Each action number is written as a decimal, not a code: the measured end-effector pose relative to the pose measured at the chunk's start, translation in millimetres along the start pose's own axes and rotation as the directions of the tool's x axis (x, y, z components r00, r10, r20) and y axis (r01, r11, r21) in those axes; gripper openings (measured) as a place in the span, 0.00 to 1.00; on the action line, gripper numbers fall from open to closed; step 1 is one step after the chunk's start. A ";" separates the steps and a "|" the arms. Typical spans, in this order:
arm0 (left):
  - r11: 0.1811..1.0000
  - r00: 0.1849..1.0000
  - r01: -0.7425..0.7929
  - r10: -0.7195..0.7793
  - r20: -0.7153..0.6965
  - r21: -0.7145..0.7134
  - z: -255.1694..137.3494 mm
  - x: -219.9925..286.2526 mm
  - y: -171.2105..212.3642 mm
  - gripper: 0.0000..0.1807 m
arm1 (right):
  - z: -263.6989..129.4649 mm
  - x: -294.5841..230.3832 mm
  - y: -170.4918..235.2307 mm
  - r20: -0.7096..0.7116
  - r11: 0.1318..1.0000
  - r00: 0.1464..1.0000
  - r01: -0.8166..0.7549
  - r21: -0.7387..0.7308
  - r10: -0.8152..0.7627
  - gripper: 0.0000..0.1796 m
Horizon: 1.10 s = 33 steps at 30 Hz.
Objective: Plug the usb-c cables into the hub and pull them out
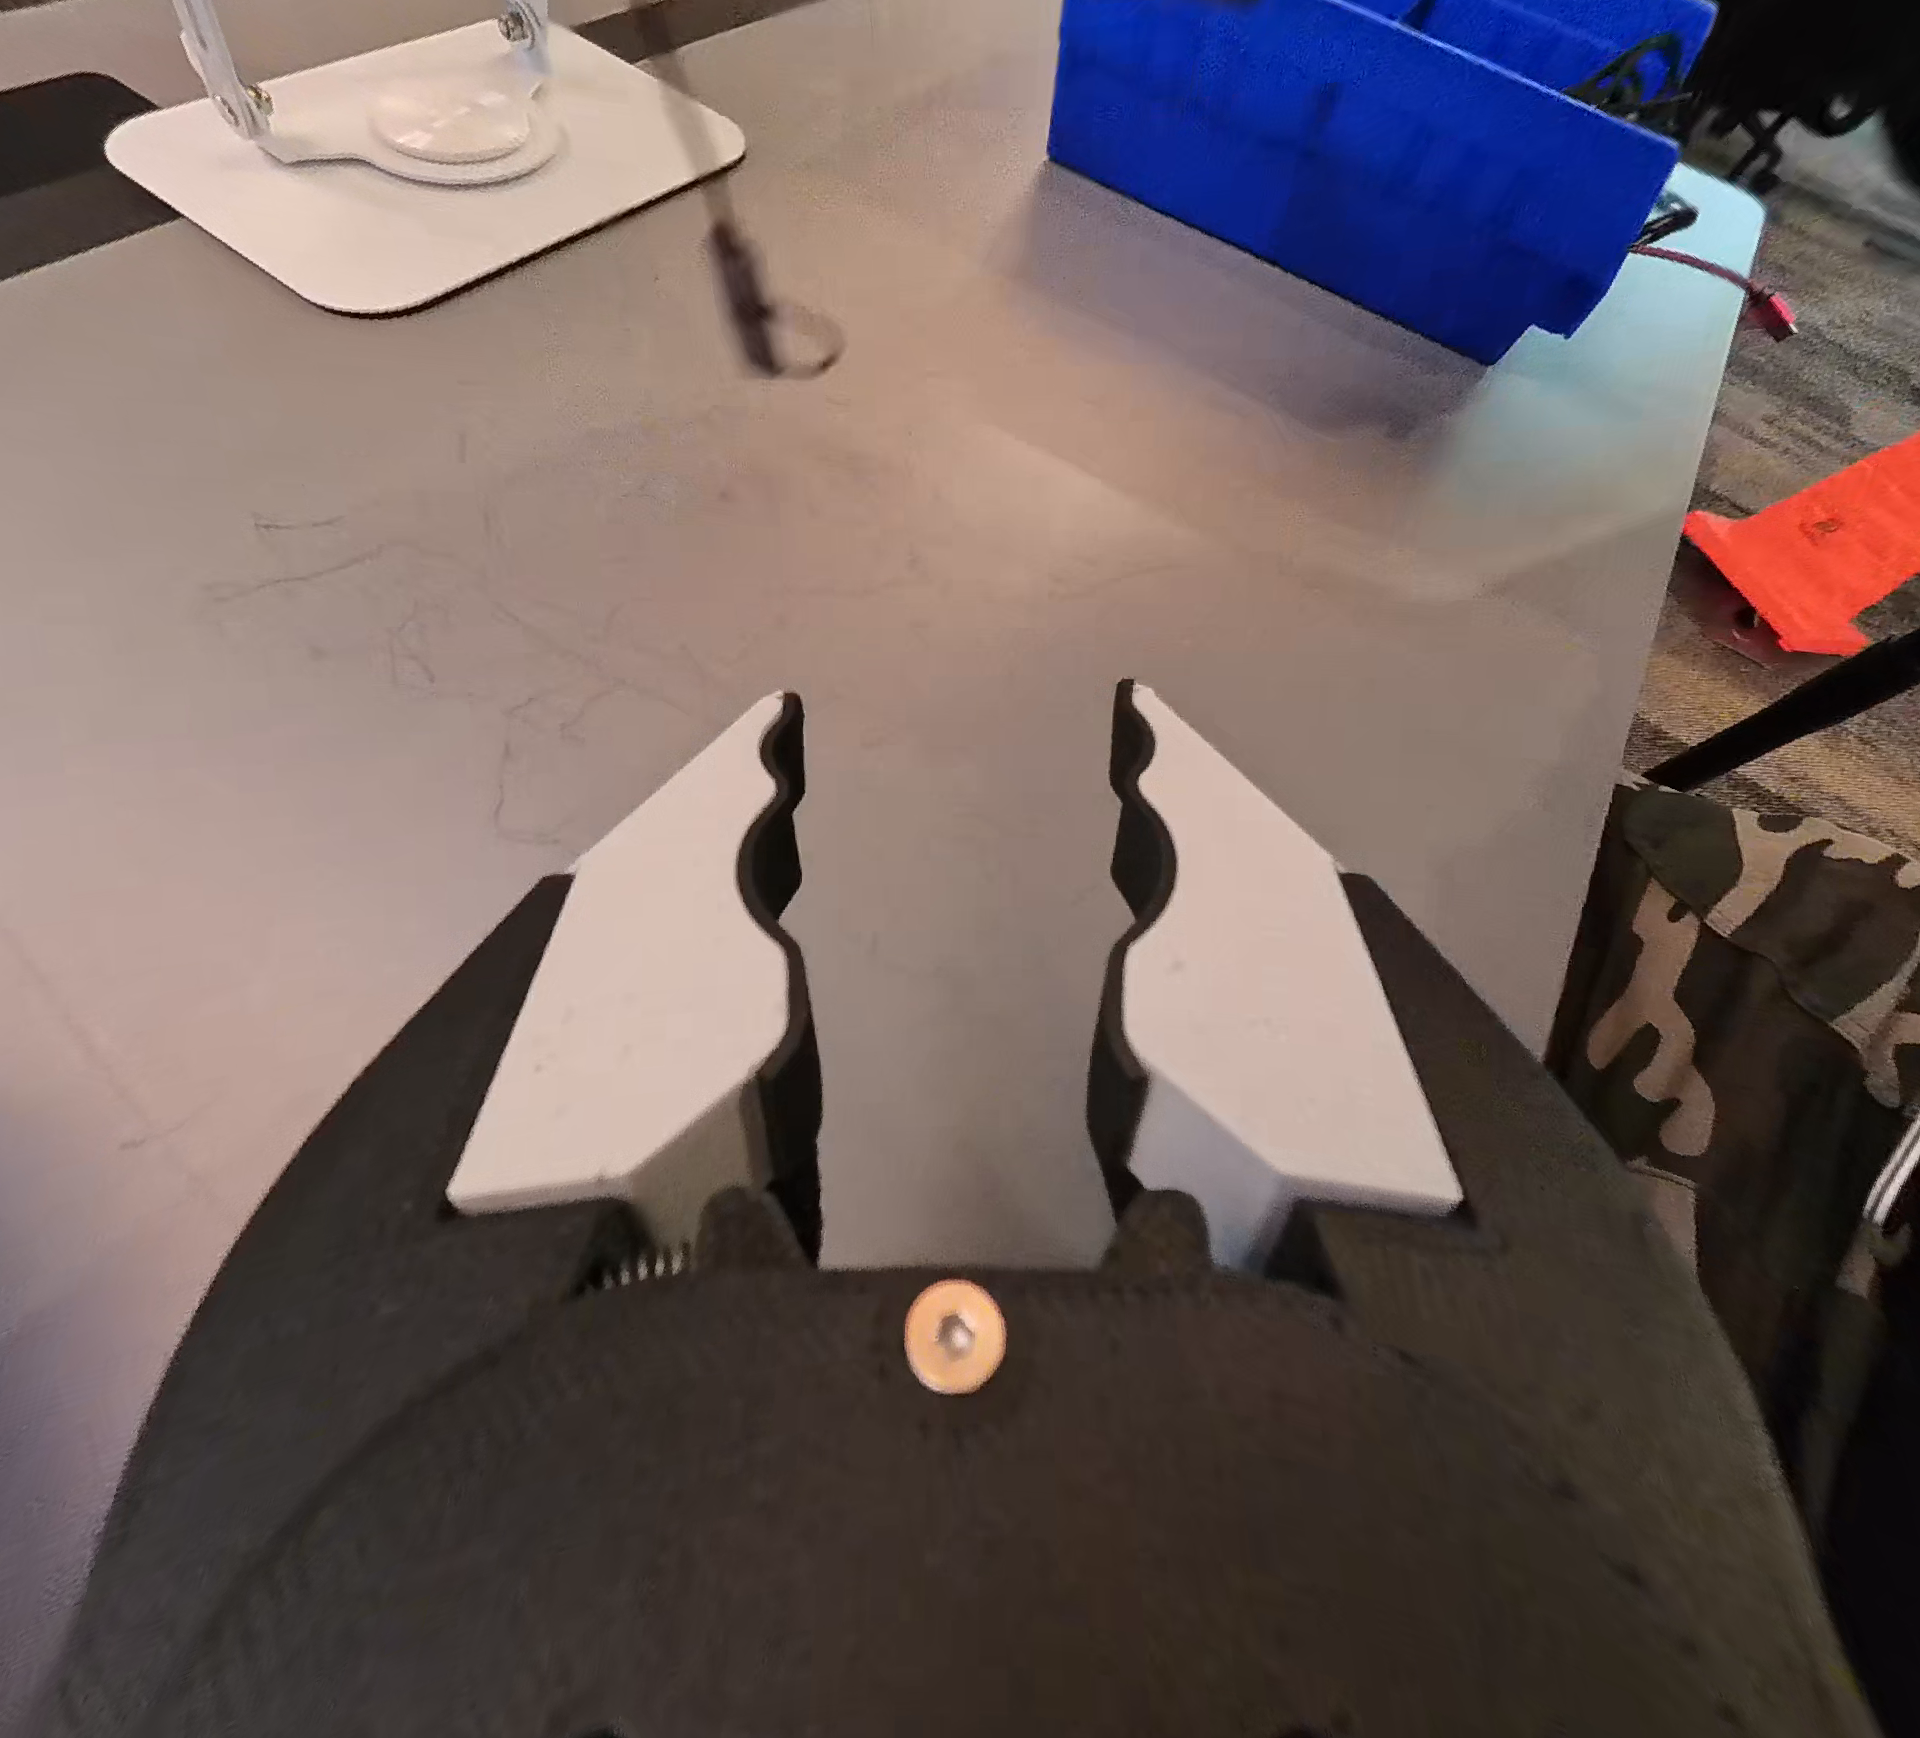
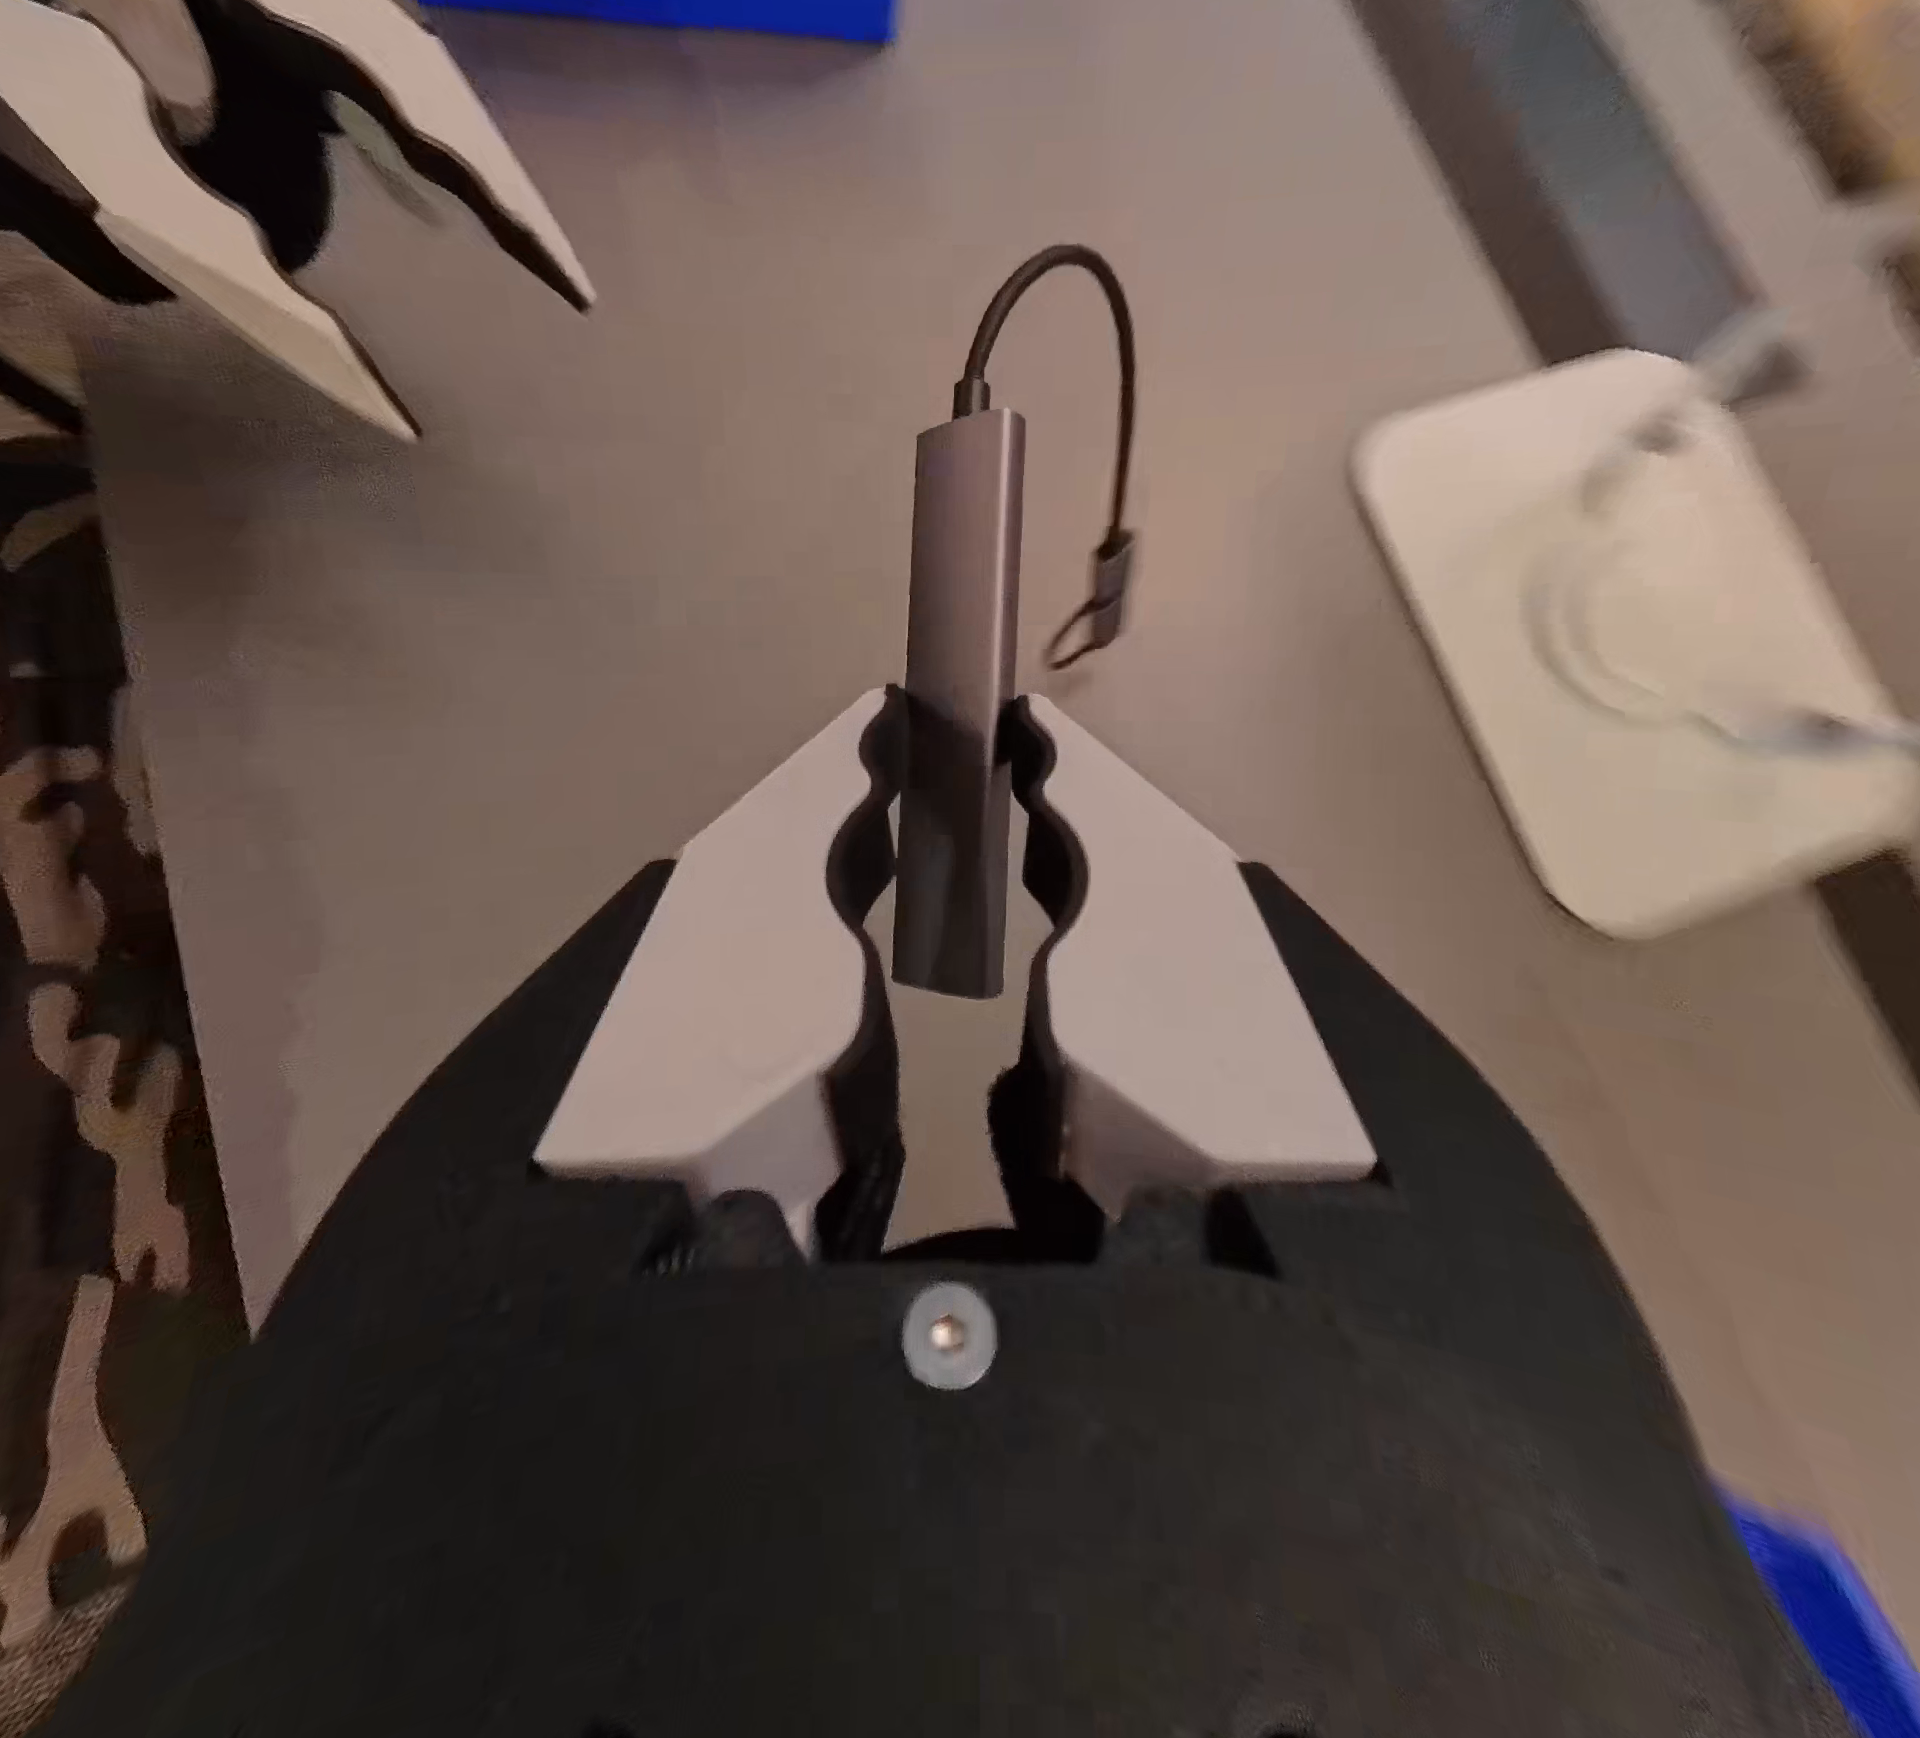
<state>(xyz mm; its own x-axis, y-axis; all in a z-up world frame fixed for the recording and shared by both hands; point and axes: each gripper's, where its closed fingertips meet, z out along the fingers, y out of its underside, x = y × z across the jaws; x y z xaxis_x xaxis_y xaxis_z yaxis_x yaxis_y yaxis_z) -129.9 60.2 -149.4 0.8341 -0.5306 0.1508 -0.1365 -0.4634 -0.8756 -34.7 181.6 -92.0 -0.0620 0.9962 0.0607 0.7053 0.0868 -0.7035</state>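
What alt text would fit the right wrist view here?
The right gripper is shut on a slim grey hub, held above a grey table, its short black cable looping back. The open left gripper shows at upper left, a white stand base at right.

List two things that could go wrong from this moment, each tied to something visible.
1. The right gripper holds the hub only by its lower half, so a push on a plug might tilt it.
2. The hub's short cable dangles loose and could snag the open left gripper.
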 end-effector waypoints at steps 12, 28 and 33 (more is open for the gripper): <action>0.999 0.999 0.032 -0.032 -0.001 -0.034 12.2 -3.7 12.1 0.32 | -249.4 92.2 117.5 -0.398 0.954 0.917 -0.100 -0.284 -0.022 0.10; 0.994 0.999 0.053 -0.052 0.012 -0.093 26.9 -8.2 30.8 0.32 | -161.2 139.8 266.3 -0.141 0.782 0.990 -0.098 -0.616 0.013 0.10; 0.992 0.998 0.055 -0.055 0.001 -0.113 32.1 -6.7 37.3 0.32 | -123.5 154.4 295.1 -0.122 0.705 0.993 -0.084 -0.704 -0.004 0.10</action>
<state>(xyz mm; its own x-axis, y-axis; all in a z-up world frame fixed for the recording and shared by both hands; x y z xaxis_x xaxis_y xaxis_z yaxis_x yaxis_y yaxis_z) -123.4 69.2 -197.8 0.8407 -0.5037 0.1988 -0.1498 -0.5691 -0.8085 251.1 361.1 -202.8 0.0217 0.9886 0.1491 0.9998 -0.0215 -0.0031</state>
